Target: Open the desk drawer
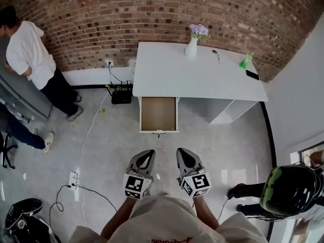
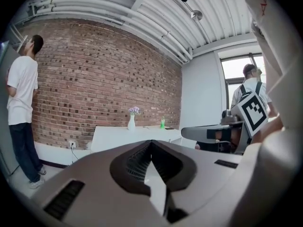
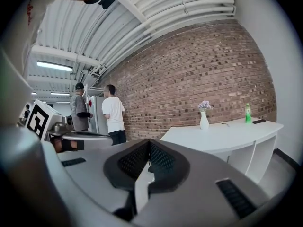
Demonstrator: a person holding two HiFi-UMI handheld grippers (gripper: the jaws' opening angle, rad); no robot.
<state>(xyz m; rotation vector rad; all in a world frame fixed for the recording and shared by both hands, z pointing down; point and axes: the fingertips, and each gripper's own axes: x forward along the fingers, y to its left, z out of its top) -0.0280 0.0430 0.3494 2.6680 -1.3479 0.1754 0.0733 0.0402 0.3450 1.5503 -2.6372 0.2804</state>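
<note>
The white desk (image 1: 202,77) stands against the brick wall. Its wooden drawer (image 1: 158,114) is pulled out at the desk's left end and shows an empty inside, with a small handle (image 1: 159,133) on its front. My left gripper (image 1: 148,155) and right gripper (image 1: 183,153) hover side by side over the floor, well short of the drawer front and touching nothing. Both point toward the desk with jaws together and nothing between them. In the left gripper view its tips (image 2: 151,142) meet below the distant desk (image 2: 123,136). The right gripper (image 3: 149,142) looks the same, with the desk (image 3: 222,131) to its right.
A vase of flowers (image 1: 192,44), a green bottle (image 1: 246,61) and a phone (image 1: 252,75) sit on the desk. A black box (image 1: 121,96) and cables lie left of the drawer, with a power strip (image 1: 74,178) on the floor. A person in white (image 1: 30,54) stands far left, another person (image 1: 288,189) at right.
</note>
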